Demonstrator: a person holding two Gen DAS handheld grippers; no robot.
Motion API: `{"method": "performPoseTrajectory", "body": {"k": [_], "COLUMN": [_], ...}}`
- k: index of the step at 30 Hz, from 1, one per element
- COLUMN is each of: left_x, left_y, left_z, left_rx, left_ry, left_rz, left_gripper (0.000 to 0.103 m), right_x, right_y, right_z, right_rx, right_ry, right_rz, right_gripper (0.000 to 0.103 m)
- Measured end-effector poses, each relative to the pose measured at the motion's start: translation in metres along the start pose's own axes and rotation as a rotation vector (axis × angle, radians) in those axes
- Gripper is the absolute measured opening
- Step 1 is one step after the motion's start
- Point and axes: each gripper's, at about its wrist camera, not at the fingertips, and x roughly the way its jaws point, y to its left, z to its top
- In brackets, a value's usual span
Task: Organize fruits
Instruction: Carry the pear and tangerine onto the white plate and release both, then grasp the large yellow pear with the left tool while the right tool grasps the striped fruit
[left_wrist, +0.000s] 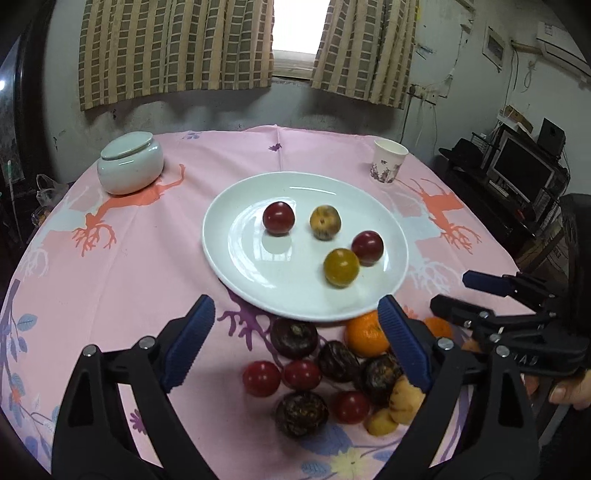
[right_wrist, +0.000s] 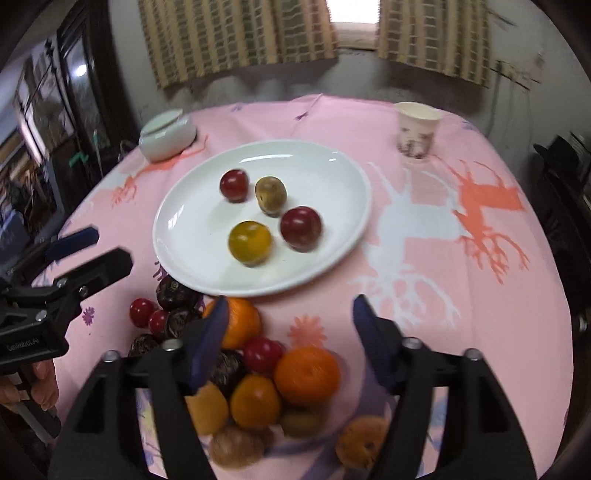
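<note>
left wrist view: left gripper (left_wrist: 295, 325) fingers apart, small red round tomatoes (left_wrist: 280, 376) lying just below between them; right gripper (right_wrist: 290, 328) likewise spread.

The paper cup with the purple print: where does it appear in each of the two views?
Left wrist view: paper cup stands upper right, beyond the white plate.
Right wrist view: paper cup stands upper right, also beyond the plate's far right.
Shared landmark: the white plate.

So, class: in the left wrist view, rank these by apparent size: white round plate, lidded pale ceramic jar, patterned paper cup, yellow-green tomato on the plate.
1. White round plate
2. Lidded pale ceramic jar
3. Patterned paper cup and yellow-green tomato: too alike, distances differ.
</note>
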Motion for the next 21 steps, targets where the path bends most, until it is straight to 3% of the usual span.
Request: {"method": "performPoseTrajectory", "body": {"k": [5,10,14,17,21], "left_x": [-0.014,-0.020,-0.017,-0.012,-0.008], "left_y": [-0.002,-0.004,-0.009,-0.007,0.001], "left_z": [-0.025,-0.050,-0.064,-0.075,-0.073], "left_rx": [0.005,0.011,0.078,0.130,0.093], "left_ry": [0.062,0.078,0.076,0.031,0.074], "left_rz": [-0.031,-0.026,-0.005,0.067,-0.011], "left_gripper": [0.094,0.094,0.094,0.094,0.094], "right_x": [-0.037,-0.049,-0.048,-0.046,-0.026], "right_y": [-0.019,-0.028,-0.019,-0.009,-0.019], "right_z": [-0.035,-0.058,-0.066,-0.074,-0.077], "right_rx": [0.081,0.094,0.016,-0.099,-0.087], "right_ry": [-0.034,-0.009,0.002,-0.023,0.036], "right_rz": [0.111,0.136,0.045,-0.098,-0.121], "right_gripper": [0.072,0.073,0.073,0.073,0.073]}}
